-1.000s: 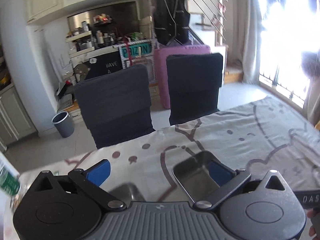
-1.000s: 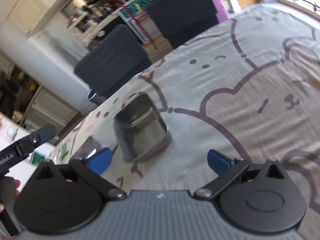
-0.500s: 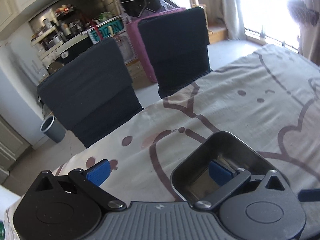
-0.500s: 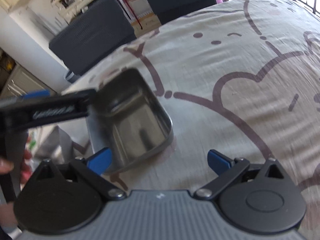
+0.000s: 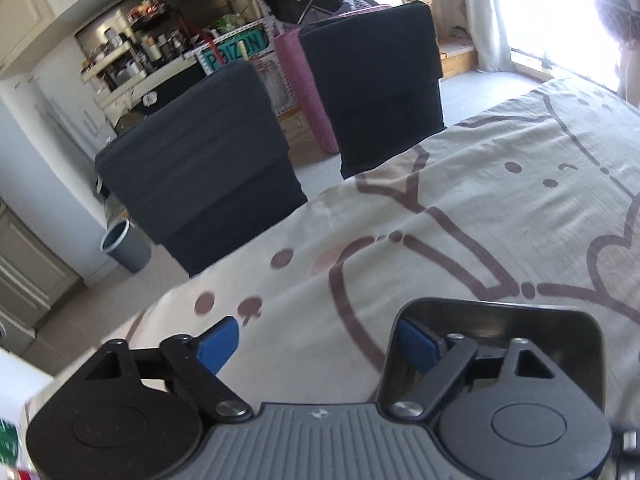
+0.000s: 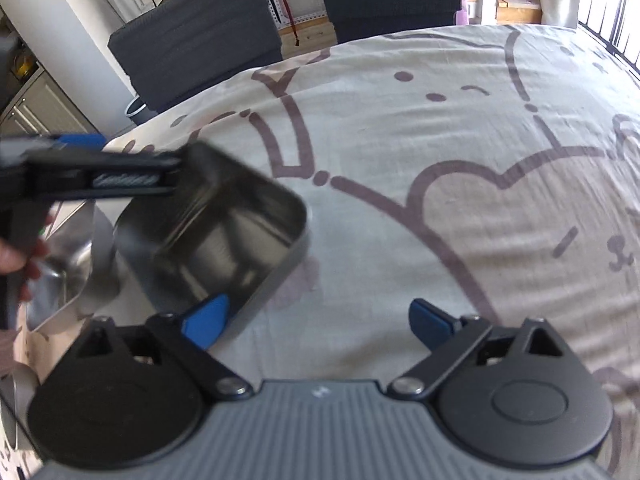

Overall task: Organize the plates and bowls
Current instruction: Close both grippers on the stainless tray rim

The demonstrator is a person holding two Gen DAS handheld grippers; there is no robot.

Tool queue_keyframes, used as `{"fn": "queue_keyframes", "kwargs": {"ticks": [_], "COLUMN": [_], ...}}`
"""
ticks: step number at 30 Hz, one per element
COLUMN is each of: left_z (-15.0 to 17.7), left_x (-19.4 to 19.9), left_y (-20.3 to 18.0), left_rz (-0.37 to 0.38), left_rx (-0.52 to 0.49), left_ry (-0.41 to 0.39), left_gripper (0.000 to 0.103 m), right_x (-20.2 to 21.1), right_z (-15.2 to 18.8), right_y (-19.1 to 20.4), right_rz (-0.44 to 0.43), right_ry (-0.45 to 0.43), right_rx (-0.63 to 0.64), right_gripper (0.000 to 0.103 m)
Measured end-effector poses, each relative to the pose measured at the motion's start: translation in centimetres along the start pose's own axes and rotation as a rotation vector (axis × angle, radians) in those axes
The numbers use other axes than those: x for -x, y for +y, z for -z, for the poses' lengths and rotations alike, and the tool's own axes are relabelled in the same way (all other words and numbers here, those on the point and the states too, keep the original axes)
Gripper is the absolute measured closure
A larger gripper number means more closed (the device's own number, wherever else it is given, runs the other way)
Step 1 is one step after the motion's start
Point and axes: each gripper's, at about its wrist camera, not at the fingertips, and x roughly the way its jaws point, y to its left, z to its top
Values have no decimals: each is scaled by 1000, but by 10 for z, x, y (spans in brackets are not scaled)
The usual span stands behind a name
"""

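I see a table covered with a beige tablecloth [image 5: 500,208] that has a brown cartoon drawing with dots, lines and a heart shape on it. At the far side of the table two dark chairs stand side by side: the left chair [image 5: 200,160] is nearer to me, the right chair [image 5: 376,80] is a bit farther. Behind the right chair I see something pink [image 5: 304,80]. On the floor, left of the left chair, stands a grey bin [image 5: 126,246]. Far behind there are shelves [image 5: 132,56] full of small jars and a teal sign [image 5: 234,50]. At the far right a bright window [image 5: 560,12] with a light curtain lets in strong light.
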Motion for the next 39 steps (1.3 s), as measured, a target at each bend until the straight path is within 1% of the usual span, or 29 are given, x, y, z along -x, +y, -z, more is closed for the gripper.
{"fn": "queue_keyframes", "kwargs": {"ticks": [1, 3, 4, 5, 6, 8, 9, 10, 11, 13, 14, 15, 16, 17, 18, 19, 20, 22, 25, 29, 32, 34, 37, 39], "left_z": [3, 10, 14, 18, 22, 29, 33, 36, 39, 45, 47, 50, 52, 54, 56, 58, 59, 60, 60, 59, 57, 57, 60, 62], "left_x": [4, 11, 14, 16, 19, 24, 27, 29, 32, 35, 37, 38, 38, 37, 37, 37, 37, 38, 42, 63, 86, 100, 120, 133], "left_y": [3, 7, 9, 10, 11, 11, 10, 10, 8, 7, 5, 5, 5, 6, 7, 8, 8, 9, 7, 1, -9, -14, -23, -32], "left_rz": [12, 35, 45, 58, 74, 112, 132, 152, 169, 195, 203, 211, 218, 222, 224, 227, 225, 232, 218, 189, 167, 167, 173, 164], "left_rx": [14, 32, 39, 48, 62, 91, 106, 120, 135, 168, 184, 203, 227, 250, 270, 288, 303, 324, 345, 407, 421, 427, 441, 434], "left_ry": [5, 19, 28, 37, 47, 64, 70, 75, 82, 103, 114, 126, 140, 151, 159, 159, 156, 152, 139, 87, 34, 16, -9, -26], "left_gripper": [21, 27, 29, 34, 39, 46, 49, 50, 53, 58, 62, 68, 72, 83, 88, 88, 88, 95, 98, 100, 100, 100, 100, 100], "right_x": [1, 2, 3, 3, 4, 6, 10, 10, 11, 10, 11, 10, 10, 10, 10, 9, 8, 8, 7, 10, 23, 37, 56, 68], "right_z": [-2, -4, -5, -7, -8, -11, -10, -11, -11, -12, -13, -13, -13, -14, -14, -14, -14, -15, -14, -13, -10, -7, 0, 6], "right_y": [-2, -8, -11, -15, -20, -26, -28, -29, -30, -30, -27, -26, -25, -25, -24, -24, -23, -19, -16, -15, -17, -21, -31, -37], "right_rz": [1, -2, -6, -17, -34, -74, -92, -111, -127, -156, -164, -170, -178, -185, -190, -198, -204, -207, -199, -189, -183, -190, -206, -211], "right_ry": [-4, -20, -28, -36, -42, -57, -62, -68, -72, -74, -73, -74, -77, -77, -78, -77, -75, -72, -71, -69, -93, -113, -117, -121], "right_rx": [-4, 1, 4, 0, -5, -12, -8, -3, 1, 9, 15, 18, 18, 18, 16, 15, 19, 31, 64, 89, 126, 147, 157, 161], "right_gripper": [11, 17, 22, 29, 33, 48, 52, 59, 62, 74, 77, 78, 81, 85, 87, 92, 94, 95, 96, 97, 98, 98, 98, 98]}}
